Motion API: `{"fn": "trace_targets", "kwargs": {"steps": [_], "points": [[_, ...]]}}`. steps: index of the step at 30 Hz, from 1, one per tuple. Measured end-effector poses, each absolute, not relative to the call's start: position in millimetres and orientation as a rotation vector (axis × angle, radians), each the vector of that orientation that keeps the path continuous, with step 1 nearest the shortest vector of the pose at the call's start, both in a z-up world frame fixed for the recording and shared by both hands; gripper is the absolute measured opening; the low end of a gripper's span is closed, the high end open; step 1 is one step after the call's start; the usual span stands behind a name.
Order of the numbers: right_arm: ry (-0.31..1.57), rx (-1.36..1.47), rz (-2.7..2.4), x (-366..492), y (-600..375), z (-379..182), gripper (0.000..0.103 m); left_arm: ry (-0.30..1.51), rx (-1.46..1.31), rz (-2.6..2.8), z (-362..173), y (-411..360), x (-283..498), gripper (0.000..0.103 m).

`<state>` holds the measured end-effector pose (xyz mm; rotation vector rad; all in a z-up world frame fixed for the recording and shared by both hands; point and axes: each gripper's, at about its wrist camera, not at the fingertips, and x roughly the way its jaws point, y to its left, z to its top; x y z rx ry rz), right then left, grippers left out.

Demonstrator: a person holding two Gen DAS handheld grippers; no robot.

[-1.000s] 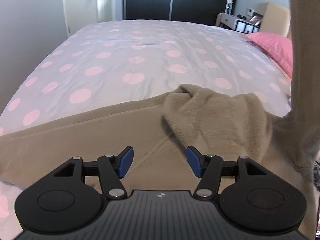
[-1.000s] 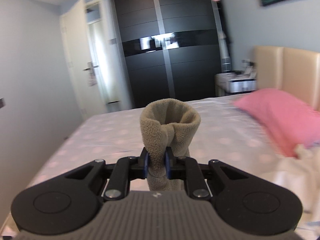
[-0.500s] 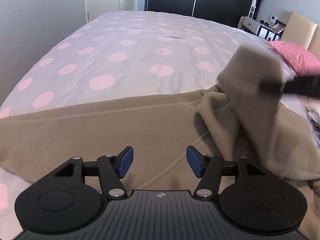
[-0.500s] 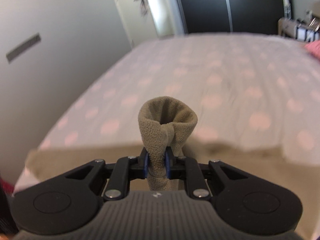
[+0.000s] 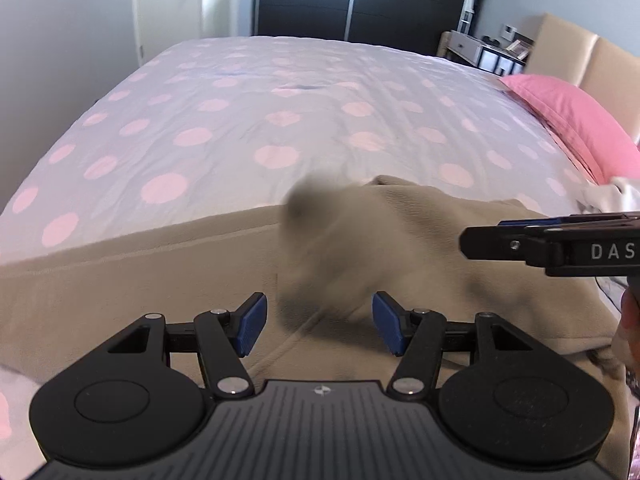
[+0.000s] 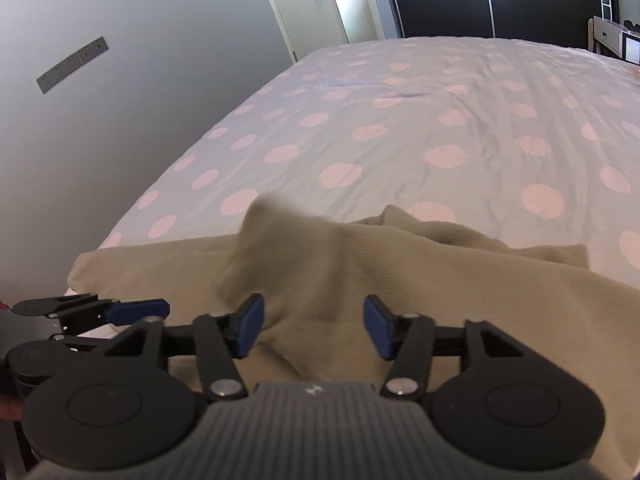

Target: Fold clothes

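Observation:
A beige fleece garment (image 5: 140,280) lies spread across the near side of the bed. A loose part of the garment (image 5: 320,232) shows as a blur above the flat cloth, free of both grippers; it is also blurred in the right wrist view (image 6: 276,240). My left gripper (image 5: 319,328) hovers low over the fleece, open, with nothing between its blue pads. My right gripper (image 6: 314,326) is open too, just above the garment (image 6: 440,280). The right gripper (image 5: 480,236) enters the left wrist view side-on from the right. The left gripper (image 6: 136,310) shows at the left of the right wrist view.
The bed has a pale duvet with pink dots (image 5: 280,120). A pink pillow (image 5: 568,120) and beige headboard (image 5: 600,56) are at the right, with white cloth (image 5: 616,192) beside them. A dark wardrobe (image 5: 360,0) and a bedside unit (image 5: 480,52) stand beyond. A grey wall (image 6: 100,120) runs along the left.
My right gripper swung down and left over the bed, then opened and let go of the bunched fleece, which is dropping onto the garment. The left gripper stayed open.

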<state>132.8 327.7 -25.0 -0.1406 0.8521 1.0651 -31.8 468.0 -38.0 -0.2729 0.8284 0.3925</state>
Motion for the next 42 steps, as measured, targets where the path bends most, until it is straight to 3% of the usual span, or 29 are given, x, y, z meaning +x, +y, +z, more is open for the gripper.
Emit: {"fn": "trace_targets", "kwargs": {"steps": [4, 8, 13, 20, 24, 31, 33, 34, 35, 42], "points": [[0.824, -0.183, 0.986, 145.5, 297.9, -25.9, 0.055, 0.833, -0.233, 0.368, -32.1, 465.4, -10.2, 0.056], [0.821, -0.224, 0.889, 165.0, 264.9, -33.9, 0.036, 0.895, -0.217, 0.34, -46.9, 472.9, 18.6, 0.035], [0.903, -0.251, 0.777, 194.1, 226.6, -62.1, 0.032, 0.978, -0.178, 0.345, -79.2, 478.8, 43.3, 0.028], [0.927, -0.399, 0.693, 219.2, 217.4, -125.5, 0.033, 1.065, -0.181, 0.34, -115.3, 483.1, 64.5, 0.027], [0.975, -0.31, 0.674, 242.6, 201.7, -150.7, 0.033, 1.101, -0.173, 0.342, -128.5, 482.9, 76.0, 0.028], [0.957, -0.372, 0.682, 243.5, 189.9, -143.1, 0.032, 1.059, -0.15, 0.321, -106.3, 489.2, 40.2, 0.029], [0.955, -0.394, 0.651, 242.1, 177.5, -141.1, 0.032, 1.043, -0.144, 0.313, -98.2, 491.4, 27.6, 0.036], [0.955, -0.403, 0.643, 240.0, 171.5, -138.3, 0.032, 1.035, -0.141, 0.309, -94.2, 492.5, 21.4, 0.048], [0.953, -0.411, 0.638, 237.0, 165.9, -134.5, 0.032, 1.028, -0.138, 0.305, -90.2, 493.6, 15.1, 0.051], [0.954, -0.356, 0.687, 205.0, 130.5, -92.4, 0.038, 1.012, -0.192, 0.507, -59.6, 566.2, -62.3, 0.051]]}}
